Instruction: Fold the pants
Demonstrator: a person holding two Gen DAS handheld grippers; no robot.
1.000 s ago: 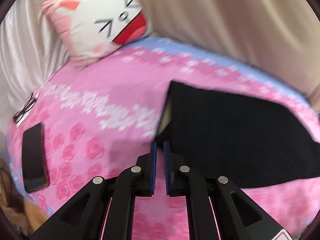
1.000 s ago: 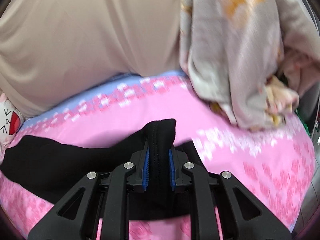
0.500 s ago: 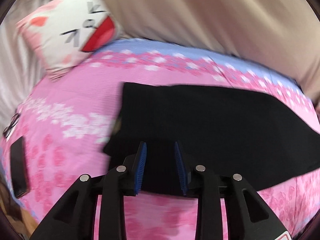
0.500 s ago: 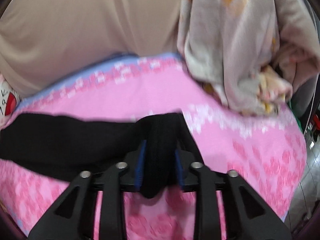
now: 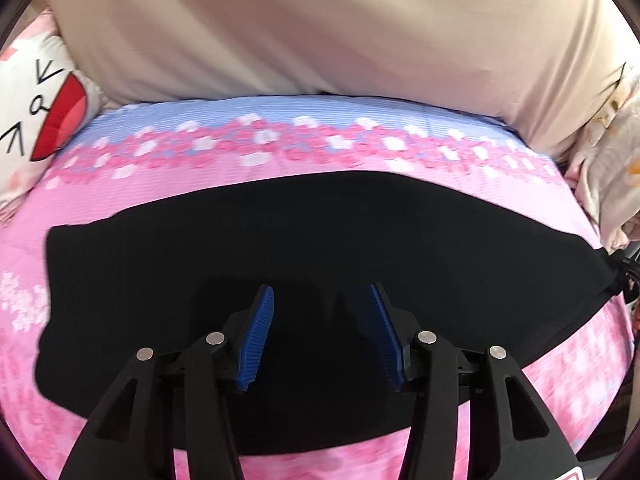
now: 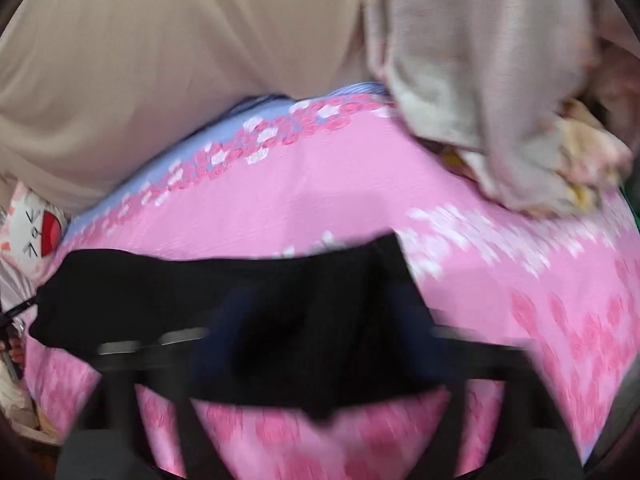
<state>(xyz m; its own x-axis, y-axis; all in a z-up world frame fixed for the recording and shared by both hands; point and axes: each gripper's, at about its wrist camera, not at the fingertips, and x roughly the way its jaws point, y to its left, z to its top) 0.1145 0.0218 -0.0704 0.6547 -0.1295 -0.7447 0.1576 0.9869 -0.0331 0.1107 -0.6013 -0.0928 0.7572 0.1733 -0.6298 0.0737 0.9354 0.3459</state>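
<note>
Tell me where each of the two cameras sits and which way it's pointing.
Left wrist: on the left gripper, looking forward over black pants on the pink bedsheet; its open fingers show.
Right wrist: on the right gripper, facing the pants' right end; its blurred fingers show.
Shared: pants, bedsheet, beige curtain, cat pillow.

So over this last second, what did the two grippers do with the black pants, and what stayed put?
The left gripper swung from beside the pants to over them and opened wide. The right gripper, which was clamping a bunched fold, spread apart; blur hides whether cloth is still caught. The pants now lie flatter on the pink bedspread. The cat pillow stayed.
</note>
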